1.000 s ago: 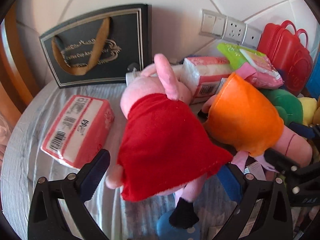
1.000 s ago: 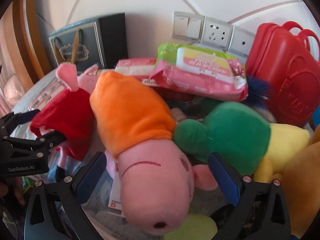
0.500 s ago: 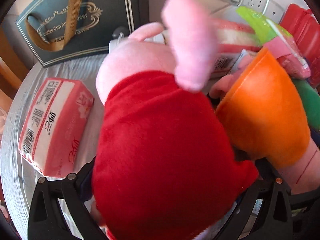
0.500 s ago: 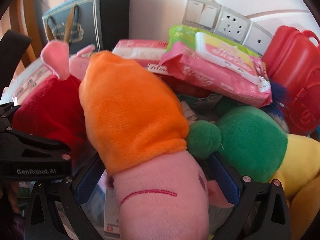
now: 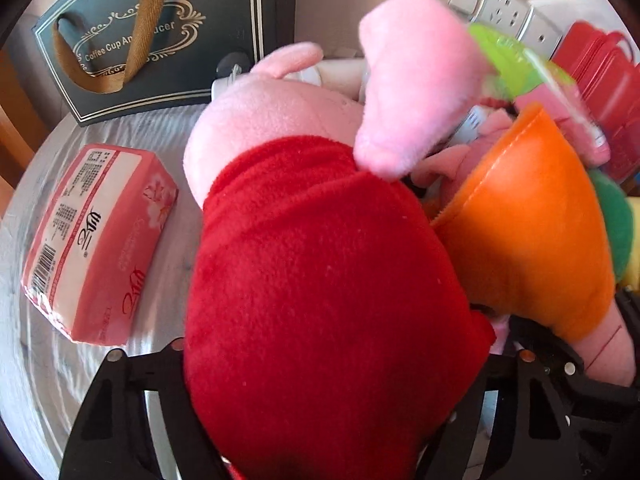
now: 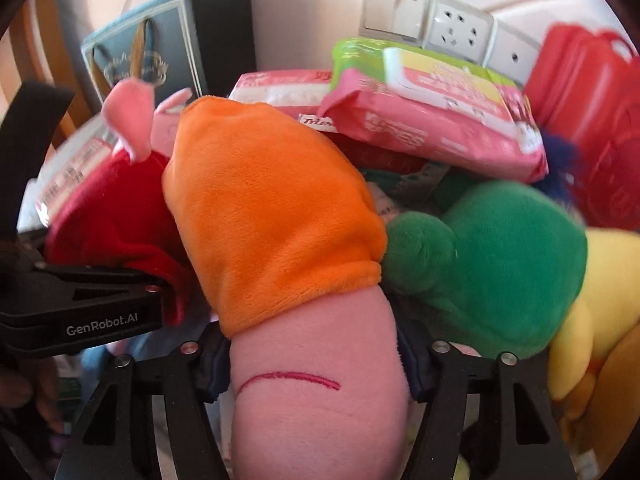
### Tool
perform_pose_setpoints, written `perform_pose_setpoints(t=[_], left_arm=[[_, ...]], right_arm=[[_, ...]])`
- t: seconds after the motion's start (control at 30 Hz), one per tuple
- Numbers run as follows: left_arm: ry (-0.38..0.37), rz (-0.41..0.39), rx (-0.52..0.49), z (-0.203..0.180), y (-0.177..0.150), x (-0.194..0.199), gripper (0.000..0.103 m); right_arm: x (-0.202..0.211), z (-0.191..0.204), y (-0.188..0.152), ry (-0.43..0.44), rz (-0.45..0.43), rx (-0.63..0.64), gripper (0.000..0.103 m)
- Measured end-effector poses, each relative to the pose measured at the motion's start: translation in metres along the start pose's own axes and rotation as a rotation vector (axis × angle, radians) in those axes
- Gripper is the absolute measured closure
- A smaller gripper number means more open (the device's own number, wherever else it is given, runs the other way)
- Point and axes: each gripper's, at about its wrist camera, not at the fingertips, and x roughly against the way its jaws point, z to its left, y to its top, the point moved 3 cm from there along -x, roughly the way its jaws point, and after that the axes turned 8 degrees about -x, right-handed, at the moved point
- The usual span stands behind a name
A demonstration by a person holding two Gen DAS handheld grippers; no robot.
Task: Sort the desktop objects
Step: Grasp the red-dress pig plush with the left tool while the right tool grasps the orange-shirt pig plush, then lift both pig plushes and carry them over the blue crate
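Left wrist view: the red pig (image 5: 320, 300) is seen between the closing jaws of the left gripper (image 5: 320, 420), its long axis running away toward the bag (image 5: 160, 40); pad contact is hidden.

Right wrist view: the orange pig (image 6: 280, 220) is pinched at its snout by the closing right gripper (image 6: 316, 364), apparently gripped; 2 pigs lie side by side.

- The dark gift bag (image 5: 168, 40) against the wall reads "Coffee Cup An…ucer", partly hidden by its handle.
- The left gripper (image 6: 100, 322) bears "GenRobot.AI".
- The pink wipes pack (image 6: 432, 136) shows "WIPES", blurred.
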Motion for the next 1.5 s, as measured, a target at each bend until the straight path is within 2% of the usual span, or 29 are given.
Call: perform_pose_setpoints(t=[0.13,0.17,0.3,0.53,0.7,0.83,0.93,0.97,1.1,1.13,1.3,1.5], left_arm=[[-0.018,-0.05,-0.01,-0.001,-0.01,0.017,0.028],[-0.002,-0.055,-0.026,-0.002,-0.014,0.022,0.028],[0.002,-0.093,-0.042,-0.004,-0.028,0.045,0.028],[0.035,-0.19,-0.077,-0.018,-0.047,0.1,0.028],[0.027,-0.252,-0.116,-0.031,-0.061,0.149,0.028],[0.008,-0.334,-0.16,-0.077,-0.063,0.186,0.028],[-0.024,-0.407,-0.204,-0.103,-0.066,0.229,0.028],[-0.037,-0.431,-0.218,-0.105,-0.066,0.239,0.028],[-0.097,-0.52,-0.282,-0.15,-0.075,0.301,0.028],[-0.113,-0.539,-0.301,-0.15,-0.069,0.307,0.028],[-0.204,-0.625,-0.401,-0.222,-0.088,0.365,0.028],[-0.32,-0.675,-0.503,-0.308,-0.112,0.41,0.028]], right_arm=[[0.012,-0.007,-0.004,0.111,0.016,-0.09,0.04],[0.015,-0.006,-0.006,0.135,0.019,-0.105,0.04],[0.041,-0.001,-0.016,0.163,-0.016,-0.117,0.04],[0.091,-0.002,-0.031,0.115,-0.12,-0.157,0.04],[0.153,-0.013,-0.034,0.097,-0.21,-0.188,0.039],[0.217,-0.027,-0.045,0.072,-0.31,-0.218,0.039],[0.265,-0.04,-0.054,0.039,-0.386,-0.237,0.039],[0.283,-0.044,-0.058,0.025,-0.41,-0.245,0.039],[0.352,-0.065,-0.075,-0.026,-0.515,-0.277,0.038],[0.369,-0.071,-0.081,-0.036,-0.538,-0.287,0.038],[0.451,-0.106,-0.12,-0.126,-0.644,-0.35,0.037],[0.534,-0.15,-0.168,-0.24,-0.738,-0.418,0.036]])
